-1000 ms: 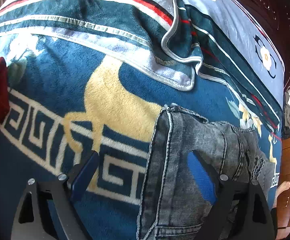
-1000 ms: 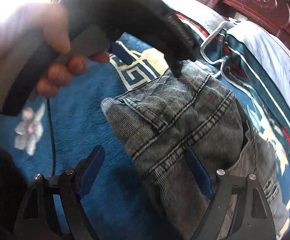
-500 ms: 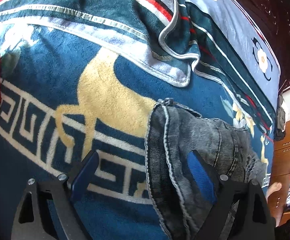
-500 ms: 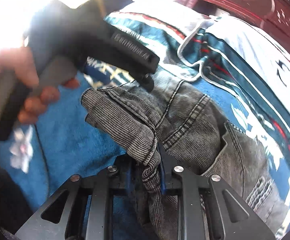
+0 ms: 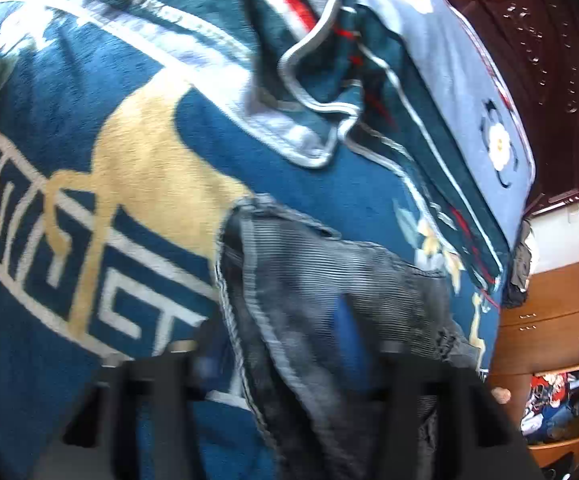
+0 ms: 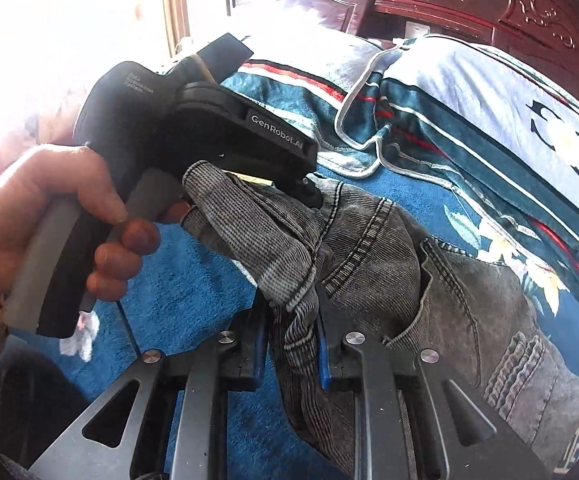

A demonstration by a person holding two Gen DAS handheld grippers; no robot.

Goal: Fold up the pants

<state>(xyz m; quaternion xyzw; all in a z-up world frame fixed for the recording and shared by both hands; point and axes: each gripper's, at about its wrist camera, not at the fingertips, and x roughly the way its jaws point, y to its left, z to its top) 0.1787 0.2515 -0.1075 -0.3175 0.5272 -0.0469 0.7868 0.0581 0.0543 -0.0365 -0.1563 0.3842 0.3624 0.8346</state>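
The right claw (image 6: pixel 291 340), apart a second ago, is now gripping the grey jeans (image 6: pixel 369 264) at the waistband; the left claw (image 5: pixel 273 344) is closing around the other corner, readying a lift off the bed (image 5: pixel 89 360).

I am pinching coarse, ribbed grey denim pants (image 6: pixel 373 264) with faded, matt seams. My right gripper (image 6: pixel 291 344) is showing matt dark metal arms, shiny rivets and smooth blue pads. The blanket (image 5: pixel 137 168) is looking plush and fuzzy; the headboard (image 6: pixel 489 4) is gleaming as carved, polished wood.
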